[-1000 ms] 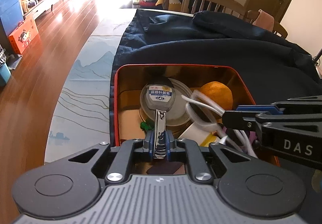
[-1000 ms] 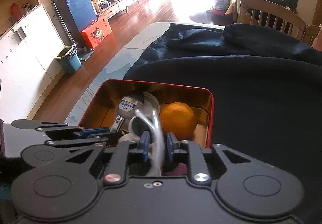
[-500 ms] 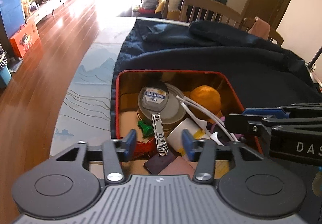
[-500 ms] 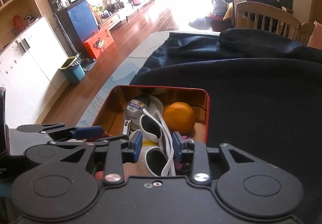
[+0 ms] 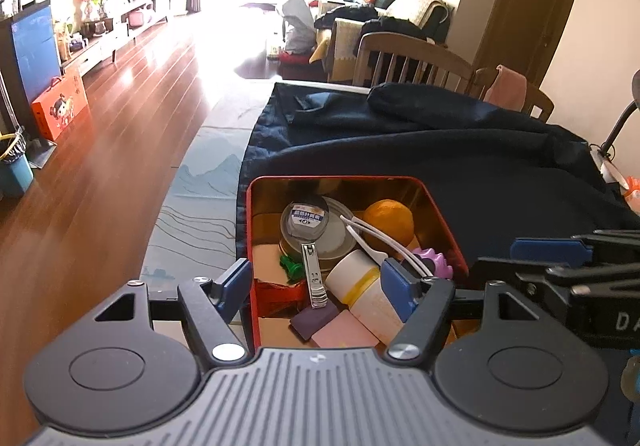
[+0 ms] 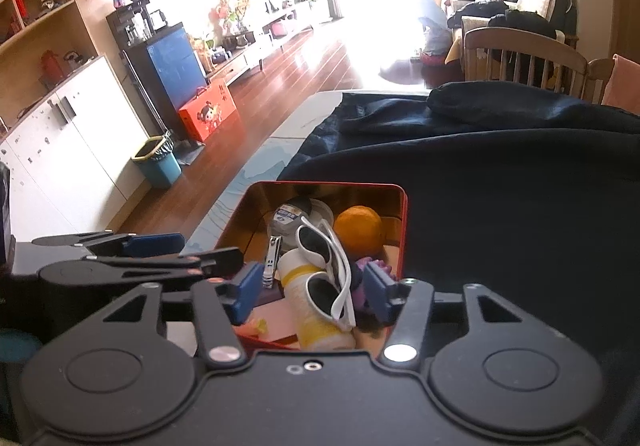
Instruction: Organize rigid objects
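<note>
A red tin (image 5: 448, 221) with a gold inside sits on a dark cloth and holds several items. A silver nail clipper (image 5: 313, 274) lies among them, with white sunglasses (image 6: 332, 266), an orange (image 5: 388, 219), a white and yellow bottle (image 5: 362, 286) and a round tin with a blue label (image 5: 306, 219). My left gripper (image 5: 316, 288) is open and empty above the near edge of the tin. My right gripper (image 6: 310, 286) is open and empty, with the sunglasses lying free between its fingers. The tin also shows in the right wrist view (image 6: 402, 234).
The dark cloth (image 5: 460, 157) covers most of the table. A pale patterned runner (image 5: 200, 197) shows along its left edge. Wooden chairs (image 5: 408, 57) stand at the far end. The floor lies to the left, with a blue bin (image 6: 158, 161) and an orange box (image 6: 204, 113).
My left gripper let go of the nail clipper, which now lies in the tin. My right gripper let go of the sunglasses. Both grippers opened wide and drew back and up.
</note>
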### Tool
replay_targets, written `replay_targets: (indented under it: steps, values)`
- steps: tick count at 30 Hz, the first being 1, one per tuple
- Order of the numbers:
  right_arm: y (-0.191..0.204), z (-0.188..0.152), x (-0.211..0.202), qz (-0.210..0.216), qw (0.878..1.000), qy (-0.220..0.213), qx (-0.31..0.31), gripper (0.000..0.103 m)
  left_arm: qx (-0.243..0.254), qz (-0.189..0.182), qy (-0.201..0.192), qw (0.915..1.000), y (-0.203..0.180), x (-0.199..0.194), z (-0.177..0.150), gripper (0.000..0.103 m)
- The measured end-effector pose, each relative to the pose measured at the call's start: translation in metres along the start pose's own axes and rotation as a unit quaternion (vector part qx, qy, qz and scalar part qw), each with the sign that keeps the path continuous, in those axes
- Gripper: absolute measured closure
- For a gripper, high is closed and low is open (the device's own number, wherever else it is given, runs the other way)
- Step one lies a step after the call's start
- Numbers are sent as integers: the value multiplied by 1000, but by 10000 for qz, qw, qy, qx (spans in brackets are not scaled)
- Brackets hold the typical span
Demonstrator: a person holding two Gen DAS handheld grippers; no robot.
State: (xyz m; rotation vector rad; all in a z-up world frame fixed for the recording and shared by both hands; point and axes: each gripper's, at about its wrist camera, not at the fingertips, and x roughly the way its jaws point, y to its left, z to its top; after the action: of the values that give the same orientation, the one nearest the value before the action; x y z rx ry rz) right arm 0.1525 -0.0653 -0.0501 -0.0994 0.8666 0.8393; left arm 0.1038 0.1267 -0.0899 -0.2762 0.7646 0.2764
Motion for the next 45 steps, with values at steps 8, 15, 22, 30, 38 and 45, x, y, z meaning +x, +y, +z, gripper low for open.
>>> replay_targets:
  steps: [8,15,22,30,38,45]
  values:
    - [4,-14,-25,183,9993,-320,-106,22,11,149,-206,9997,-2,-24,-4,22]
    - [7,-23,-47,165,9968,-759,-197,4,21,102,-268,9996,-2,-40,-11,17]
    - [9,-31,-58,-37,9944,-1028,-228,0,98,12,-423,9991,-8,-57,-17,0]
    - [9,-44,-69,-178,9908,-1321,-219,0,217,75,-344,9991,-16,-66,-23,0]
    - [4,-52,-71,-337,9915,-1256,1,0,105,177,-200,9996,-17,-72,-31,0]
    - [1,-62,-73,-403,9920,-1191,87,0,160,190,-296,9993,-23,-79,-34,0]
